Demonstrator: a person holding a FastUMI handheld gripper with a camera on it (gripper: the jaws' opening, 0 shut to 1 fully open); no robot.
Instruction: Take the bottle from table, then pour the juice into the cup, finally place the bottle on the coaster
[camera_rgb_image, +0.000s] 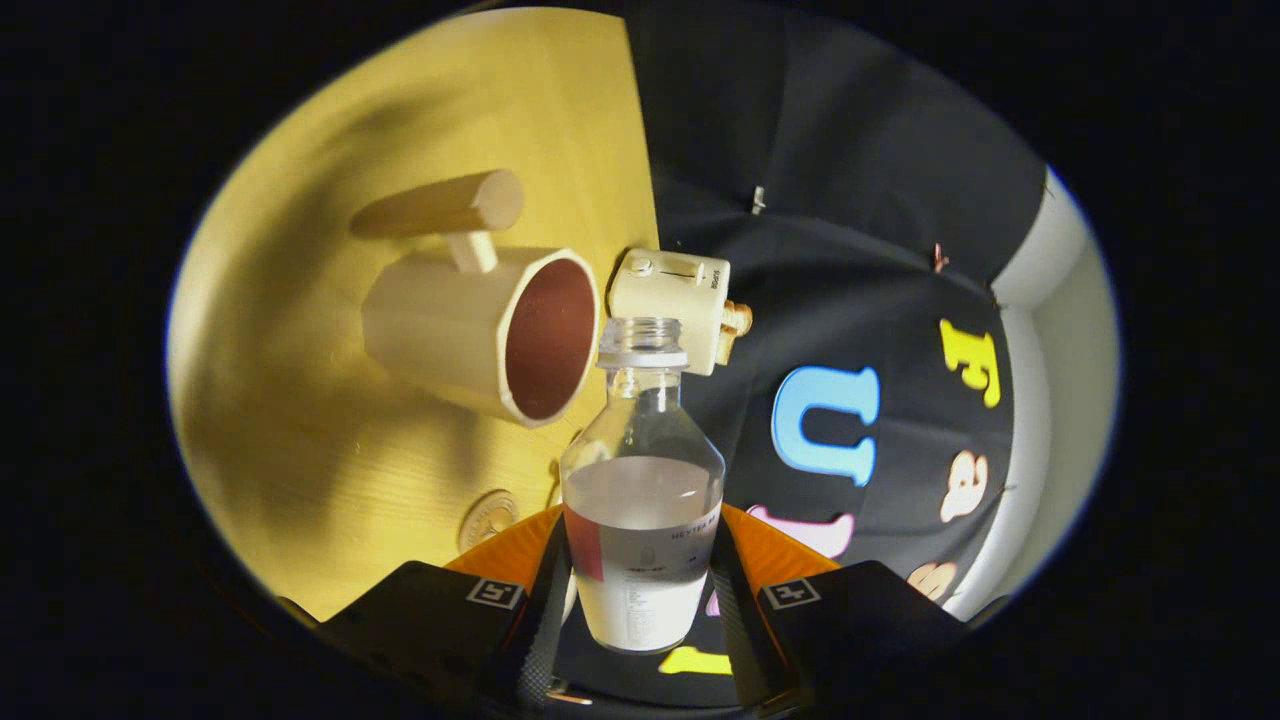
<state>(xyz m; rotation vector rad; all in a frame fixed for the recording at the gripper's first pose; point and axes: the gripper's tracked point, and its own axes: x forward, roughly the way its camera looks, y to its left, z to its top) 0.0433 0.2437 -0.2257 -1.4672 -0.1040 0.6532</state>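
Now | hand-held gripper (640, 600) clamps bottle (642, 480) | coaster (488, 518) partly hidden | cup (480, 335) beyond

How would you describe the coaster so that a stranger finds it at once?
Start on the yellow wooden table, below the big cup. Just ahead of the tongs, shut on the bottle, lies the coaster: a small flat round disc, the only flat thing there.

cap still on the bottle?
No. The bottle, clamped between the gripper fingers, has a bare threaded neck with an open mouth, tipped toward the cup.
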